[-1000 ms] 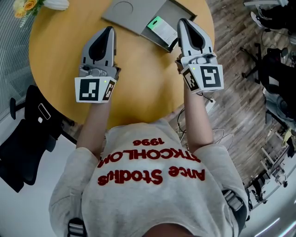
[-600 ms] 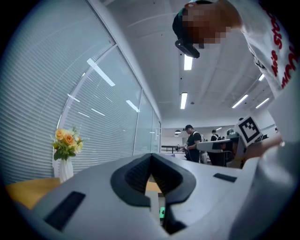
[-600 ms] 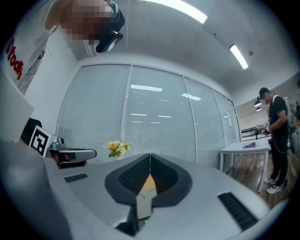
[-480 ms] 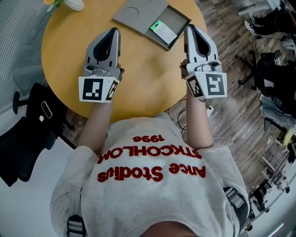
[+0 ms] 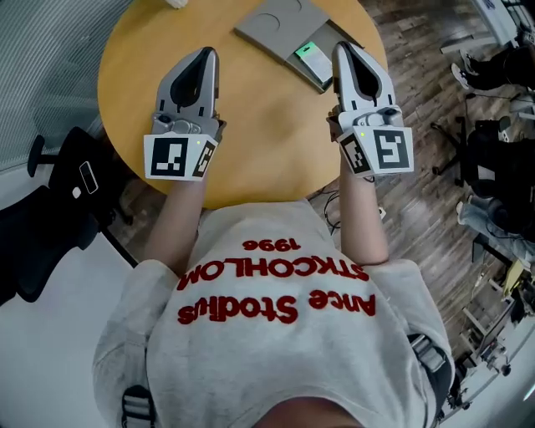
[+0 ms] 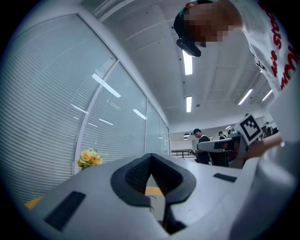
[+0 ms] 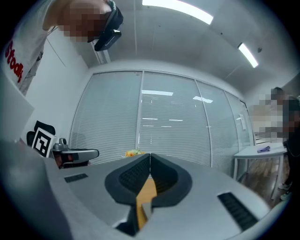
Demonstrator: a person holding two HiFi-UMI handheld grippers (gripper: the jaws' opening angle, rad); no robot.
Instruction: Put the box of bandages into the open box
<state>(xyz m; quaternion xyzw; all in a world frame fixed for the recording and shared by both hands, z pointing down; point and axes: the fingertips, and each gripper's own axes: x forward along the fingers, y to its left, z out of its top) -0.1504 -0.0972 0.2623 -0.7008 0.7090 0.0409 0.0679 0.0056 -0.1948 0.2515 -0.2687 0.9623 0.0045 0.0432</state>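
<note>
The box of bandages [image 5: 311,57] lies in the open box [image 5: 272,23], so I judge the job done. My left gripper [image 5: 203,53] and right gripper [image 5: 343,48] hover, jaws clenched on nothing.

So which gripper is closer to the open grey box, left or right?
Right. The right gripper has its tips beside the open box's right edge; the left gripper is clearly apart, off to its left.

Both grippers [image 5: 197,63] [image 5: 349,57] level, jaws together.
</note>
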